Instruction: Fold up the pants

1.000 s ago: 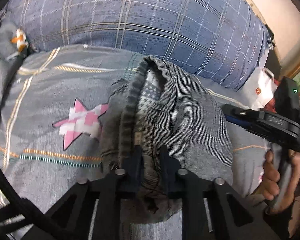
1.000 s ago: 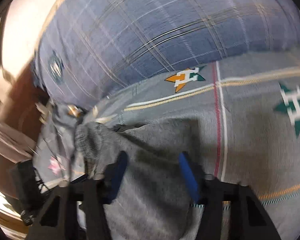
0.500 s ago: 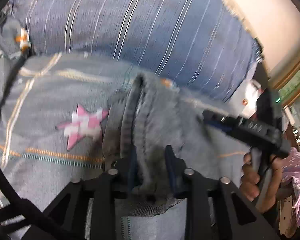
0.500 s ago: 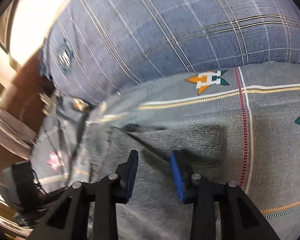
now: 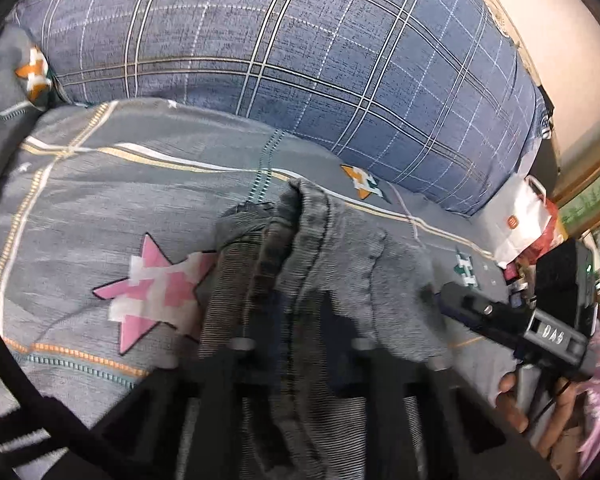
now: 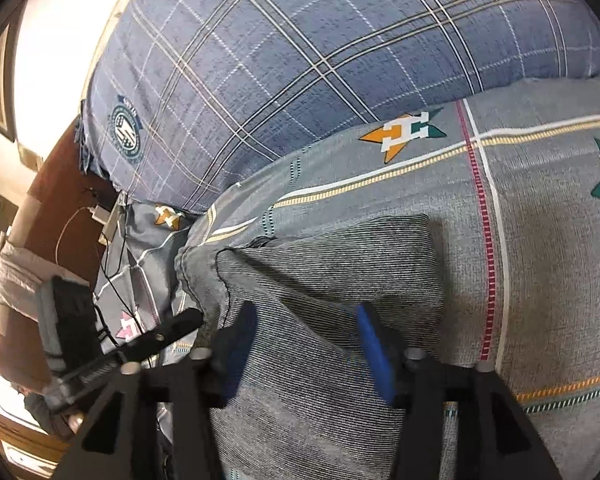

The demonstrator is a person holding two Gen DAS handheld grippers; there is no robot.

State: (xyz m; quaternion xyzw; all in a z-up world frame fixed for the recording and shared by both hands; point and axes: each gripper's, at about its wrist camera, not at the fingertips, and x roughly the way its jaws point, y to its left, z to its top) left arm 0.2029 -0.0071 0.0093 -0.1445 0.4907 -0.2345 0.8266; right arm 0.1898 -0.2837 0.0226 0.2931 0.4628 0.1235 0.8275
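Grey denim pants (image 5: 340, 264) lie bunched on a grey patterned bedsheet (image 5: 100, 200). My left gripper (image 5: 300, 320) is shut on a thick fold of the waistband, which runs up between its dark fingers. In the right wrist view the pants (image 6: 332, 264) lie as a flat folded panel. My right gripper (image 6: 306, 340) hovers over that panel. Its jaws are opening, and the blue pads (image 6: 374, 352) stand apart and do not press the cloth. The right gripper (image 5: 500, 320) also shows at the right of the left wrist view, held by a hand (image 5: 540, 412).
A big blue plaid pillow (image 5: 300, 60) bounds the sheet at the back. A white bag (image 5: 516, 220) and clutter sit at the bed's far right. A charger and cables (image 6: 100, 216) hang at the left edge, near the left gripper (image 6: 160, 336).
The left jaws loosened, then closed again on the waistband fold, and the left hand shifted sideways. The right gripper's pads narrowed, then spread wide over the flat cloth.
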